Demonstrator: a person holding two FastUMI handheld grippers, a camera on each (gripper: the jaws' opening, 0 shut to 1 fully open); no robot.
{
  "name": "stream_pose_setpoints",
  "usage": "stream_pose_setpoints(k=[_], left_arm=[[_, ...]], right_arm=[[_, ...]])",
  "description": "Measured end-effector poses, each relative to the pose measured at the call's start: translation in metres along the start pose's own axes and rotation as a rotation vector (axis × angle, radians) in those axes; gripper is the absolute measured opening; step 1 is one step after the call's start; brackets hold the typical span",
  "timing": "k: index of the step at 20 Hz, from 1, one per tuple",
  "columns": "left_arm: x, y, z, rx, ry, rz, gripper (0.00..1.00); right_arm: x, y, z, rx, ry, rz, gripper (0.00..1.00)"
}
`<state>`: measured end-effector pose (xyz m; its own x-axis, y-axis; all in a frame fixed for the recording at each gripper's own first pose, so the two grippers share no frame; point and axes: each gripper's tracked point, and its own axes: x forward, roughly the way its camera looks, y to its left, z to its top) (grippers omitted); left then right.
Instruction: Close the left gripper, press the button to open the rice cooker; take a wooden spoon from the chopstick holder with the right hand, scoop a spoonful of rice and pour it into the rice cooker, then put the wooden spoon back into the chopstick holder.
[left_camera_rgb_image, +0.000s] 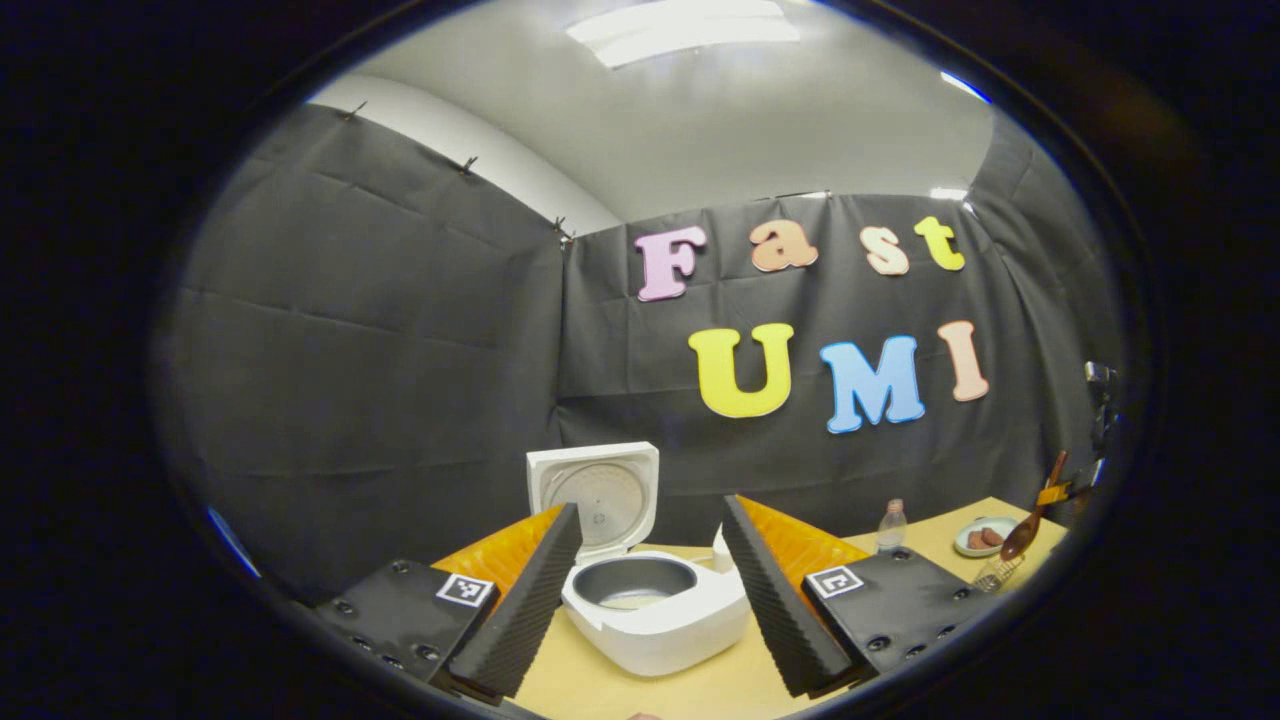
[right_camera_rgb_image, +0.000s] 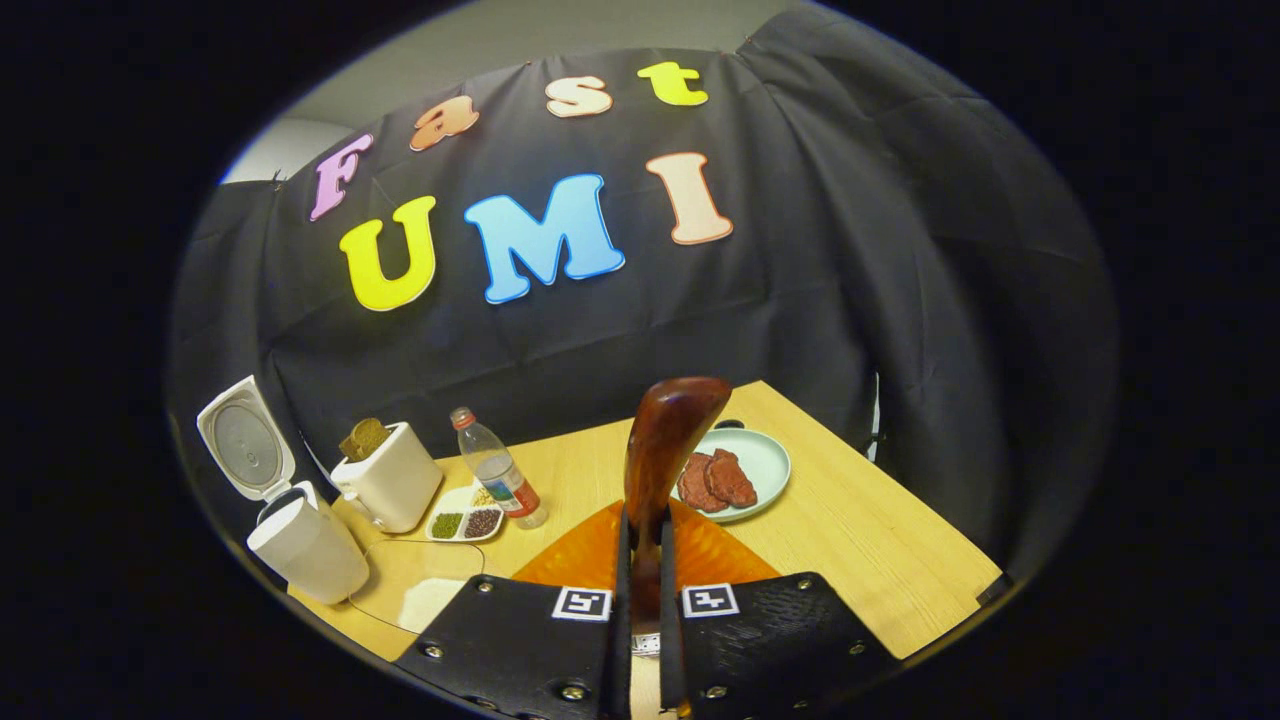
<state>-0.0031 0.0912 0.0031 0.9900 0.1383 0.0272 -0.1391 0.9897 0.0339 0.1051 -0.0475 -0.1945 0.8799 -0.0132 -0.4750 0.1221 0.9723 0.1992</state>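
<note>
Right tongs (right_camera_rgb_image: 640, 560) are clenched on the wooden spoon (right_camera_rgb_image: 662, 450), bowl pointing up and away, held above the surface (right_camera_rgb_image: 860, 530). Keep that grip firm and the bowl level as you head for the rice: the white heap (right_camera_rgb_image: 432, 600) lies low to the left, beside the open rice cooker (right_camera_rgb_image: 305, 545). Your left tongs (left_camera_rgb_image: 640, 590) hang released, and between their fingers sits the cooker (left_camera_rgb_image: 655, 610), lid up, pot bare, just ahead.
</note>
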Motion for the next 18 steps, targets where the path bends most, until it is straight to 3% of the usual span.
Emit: stream_pose_setpoints(k=[9,14,18], left_arm=[[0.010,0.062,-0.010,0.006,-0.006,0.005,0.98],[0.012,0.095,-0.017,0.018,-0.006,0.028,0.98],[0.012,0.126,-0.031,0.022,0.015,0.062,0.97]], right_arm=[[-0.004,0.092,0.006,0.052,-0.056,0.071,0.11],[0.010,0.144,-0.012,0.047,-0.050,0.121,0.12],[0.027,0.177,-0.049,0.002,-0.006,0.139,0.12]])
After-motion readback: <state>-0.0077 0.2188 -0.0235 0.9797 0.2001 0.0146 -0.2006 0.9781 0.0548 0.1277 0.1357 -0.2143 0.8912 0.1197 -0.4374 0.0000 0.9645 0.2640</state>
